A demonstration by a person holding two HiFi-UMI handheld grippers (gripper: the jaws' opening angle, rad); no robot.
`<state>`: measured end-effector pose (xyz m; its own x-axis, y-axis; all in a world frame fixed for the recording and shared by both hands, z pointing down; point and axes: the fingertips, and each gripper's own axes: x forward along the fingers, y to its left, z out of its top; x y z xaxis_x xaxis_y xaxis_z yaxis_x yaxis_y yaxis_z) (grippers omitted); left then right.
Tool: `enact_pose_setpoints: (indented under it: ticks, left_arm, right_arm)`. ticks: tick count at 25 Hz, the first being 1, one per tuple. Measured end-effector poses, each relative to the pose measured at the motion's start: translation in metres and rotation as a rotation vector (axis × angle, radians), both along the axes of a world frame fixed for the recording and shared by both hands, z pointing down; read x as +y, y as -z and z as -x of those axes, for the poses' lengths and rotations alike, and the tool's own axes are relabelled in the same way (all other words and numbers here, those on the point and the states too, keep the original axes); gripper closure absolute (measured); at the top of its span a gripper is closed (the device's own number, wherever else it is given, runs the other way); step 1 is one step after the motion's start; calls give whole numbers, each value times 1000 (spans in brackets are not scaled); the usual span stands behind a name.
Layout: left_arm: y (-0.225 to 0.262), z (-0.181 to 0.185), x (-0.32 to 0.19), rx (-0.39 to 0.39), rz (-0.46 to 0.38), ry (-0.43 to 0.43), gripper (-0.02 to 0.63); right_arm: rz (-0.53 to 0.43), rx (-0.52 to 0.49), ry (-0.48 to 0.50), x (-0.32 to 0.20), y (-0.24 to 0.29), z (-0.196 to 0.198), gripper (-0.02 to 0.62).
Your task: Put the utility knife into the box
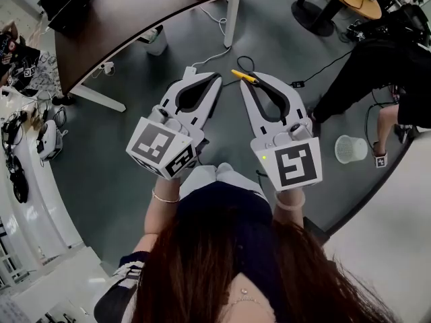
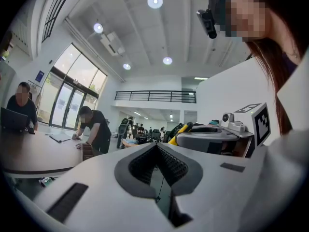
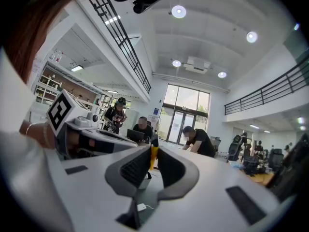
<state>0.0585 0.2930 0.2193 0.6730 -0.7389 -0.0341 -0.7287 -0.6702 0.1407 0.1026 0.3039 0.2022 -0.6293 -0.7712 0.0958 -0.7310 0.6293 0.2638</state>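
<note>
The right gripper (image 1: 250,83) has its jaws pressed together on the utility knife (image 1: 244,76), a thin yellow thing that sticks out sideways from the tips. The left gripper (image 1: 193,75) is closed too, with nothing inside. Both are held side by side above the floor (image 1: 121,153), probably to carry the knife steadily. I cannot find the box in any view; I think it is somewhere else.
</note>
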Motion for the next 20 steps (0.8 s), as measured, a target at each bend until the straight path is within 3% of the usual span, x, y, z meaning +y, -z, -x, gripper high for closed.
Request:
enact_pose_setpoints:
  ticks: [10, 20]
  left_arm:
    - [-21, -7, -20, -7, 20, 35, 606]
    - [-28, 9, -122, -1, 30, 41, 606]
  right_arm:
    - [1, 3, 33, -29, -19, -6, 543]
    - [18, -6, 42, -127, -26, 9, 543]
